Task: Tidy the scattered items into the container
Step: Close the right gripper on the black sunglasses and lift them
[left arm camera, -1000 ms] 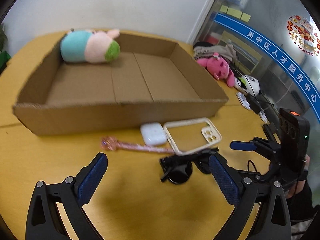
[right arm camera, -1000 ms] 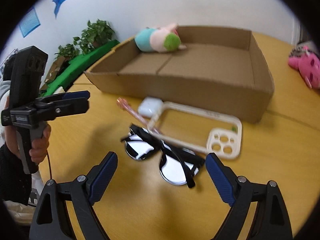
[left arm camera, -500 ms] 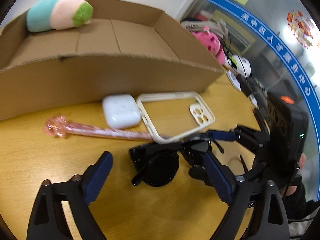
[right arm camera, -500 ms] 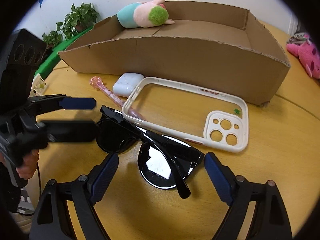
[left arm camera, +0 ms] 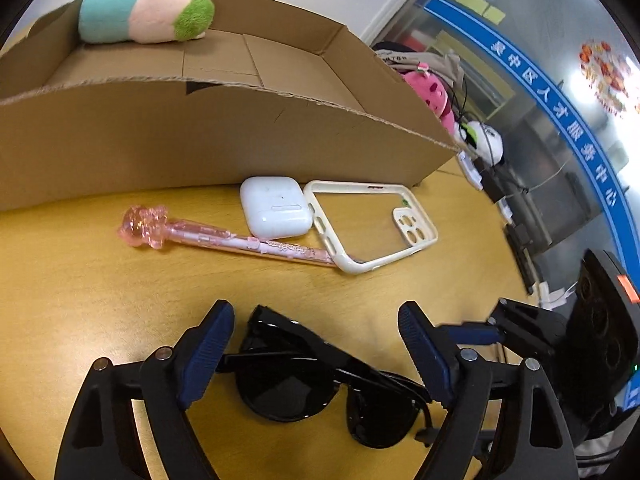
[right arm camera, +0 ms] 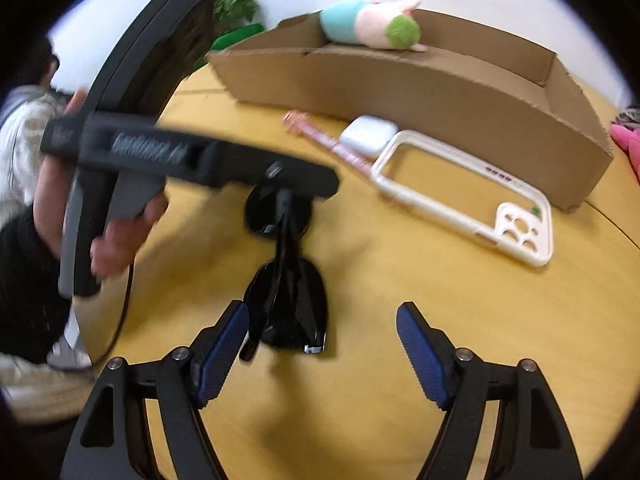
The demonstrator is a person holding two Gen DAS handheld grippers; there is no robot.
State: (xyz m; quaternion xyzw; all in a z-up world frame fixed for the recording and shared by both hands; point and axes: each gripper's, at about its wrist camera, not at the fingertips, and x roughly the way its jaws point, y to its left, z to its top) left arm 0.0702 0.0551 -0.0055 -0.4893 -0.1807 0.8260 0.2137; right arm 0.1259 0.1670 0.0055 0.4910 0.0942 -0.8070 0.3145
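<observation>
Black sunglasses lie on the yellow table between the open fingers of my left gripper. In the right wrist view the sunglasses lie just ahead of my open, empty right gripper, close to its left finger, and the left gripper's body hangs over their far lens. Beyond lie a white earbud case, a pink pen and a cream phone case. The cardboard box holds a plush toy.
Pink and white plush toys, cables and small devices lie at the table's right edge. A green plant stands behind the box's left end. The person's hand holds the left gripper's handle.
My left gripper has come down and forward so its fingers now straddle the sunglasses. The right gripper has swung round and now sees the sunglasses end-on.
</observation>
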